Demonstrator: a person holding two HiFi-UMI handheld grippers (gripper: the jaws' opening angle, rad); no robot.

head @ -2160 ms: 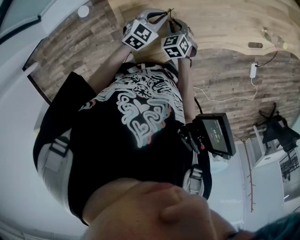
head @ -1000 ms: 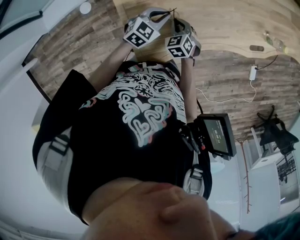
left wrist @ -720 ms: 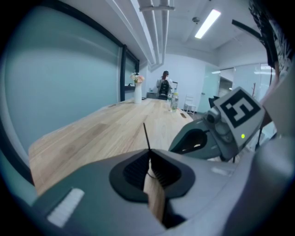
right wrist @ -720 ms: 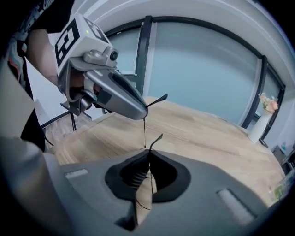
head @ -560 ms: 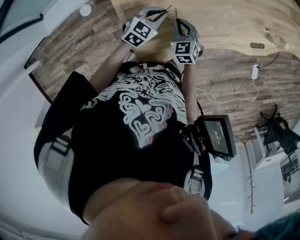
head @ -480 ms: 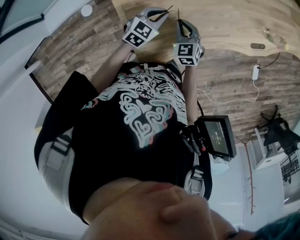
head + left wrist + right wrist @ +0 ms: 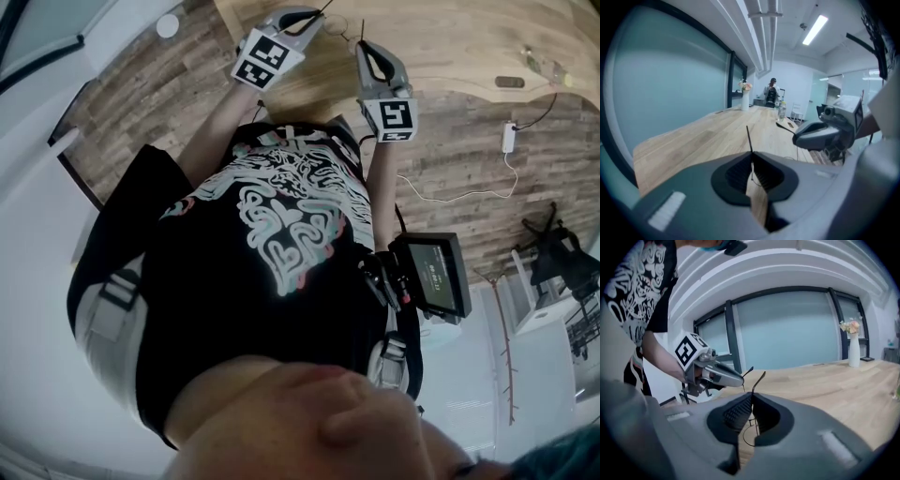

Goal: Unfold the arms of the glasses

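Between left tool (image 7: pixel 751 161) jaws: thin black arm (image 7: pixel 749 137), pinched tight, tip poking up. Right tool (image 7: pixel 751 405) clamped likewise on other arm (image 7: pixel 758 380); rest of glasses (image 7: pixel 750 436) hangs just below its jaws. Glasses held in air between both tools, above bench (image 7: pixel 834 380), not touching it. Arms look partly spread.

Risks:
- pulling tools apart too far or off hinge line: likely bends thin wire, overstrains hinge
- slim arm may slip from jaws: frame then swings or drops onto bench
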